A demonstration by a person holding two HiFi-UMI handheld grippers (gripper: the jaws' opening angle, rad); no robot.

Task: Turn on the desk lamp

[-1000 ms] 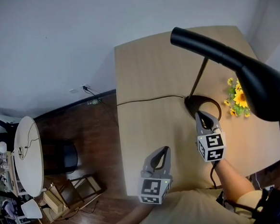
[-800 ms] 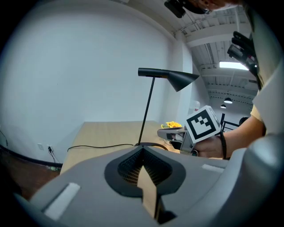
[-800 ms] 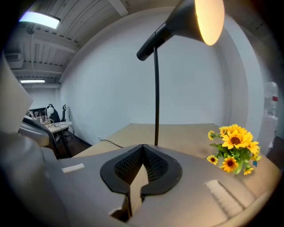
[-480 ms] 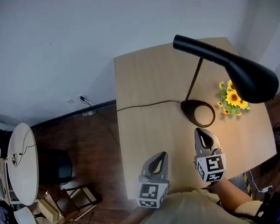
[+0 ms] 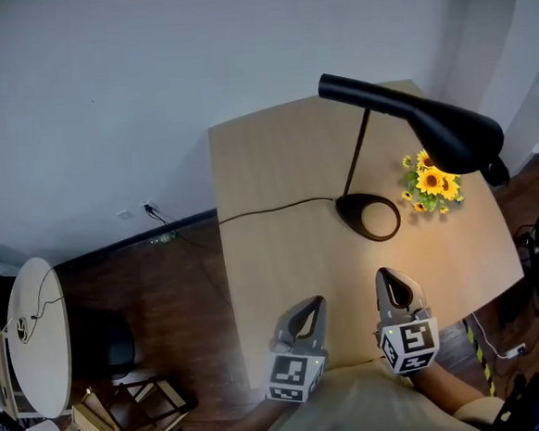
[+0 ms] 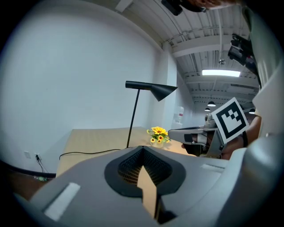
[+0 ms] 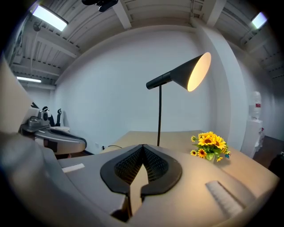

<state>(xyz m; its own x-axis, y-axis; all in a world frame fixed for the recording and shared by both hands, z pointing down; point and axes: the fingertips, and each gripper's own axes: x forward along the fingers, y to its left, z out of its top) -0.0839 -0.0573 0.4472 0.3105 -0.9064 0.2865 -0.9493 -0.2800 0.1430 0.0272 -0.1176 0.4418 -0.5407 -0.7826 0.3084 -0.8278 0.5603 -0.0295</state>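
Observation:
The black desk lamp stands on the wooden table (image 5: 273, 265), its oval base (image 5: 369, 216) right of centre and its cone shade (image 5: 449, 135) over the flowers. The shade's inside (image 7: 197, 71) glows, and warm light falls on the table beneath it. The lamp also shows in the left gripper view (image 6: 157, 90). My right gripper (image 5: 387, 275) hovers near the table's front edge, a short way before the base, shut and empty. My left gripper (image 5: 312, 304) is beside it to the left, also shut with nothing held. Both pairs of jaws meet in their own views (image 6: 143, 148) (image 7: 143, 146).
A small bunch of sunflowers (image 5: 427, 184) sits right of the lamp base. The lamp's black cable (image 5: 269, 208) runs left across the table and off its edge towards the wall. A round white side table (image 5: 35, 331) stands on the dark floor at far left.
My right gripper has drawn back from the lamp base to the table's front edge. Warm light now shows under the shade. The head view has pulled back and up.

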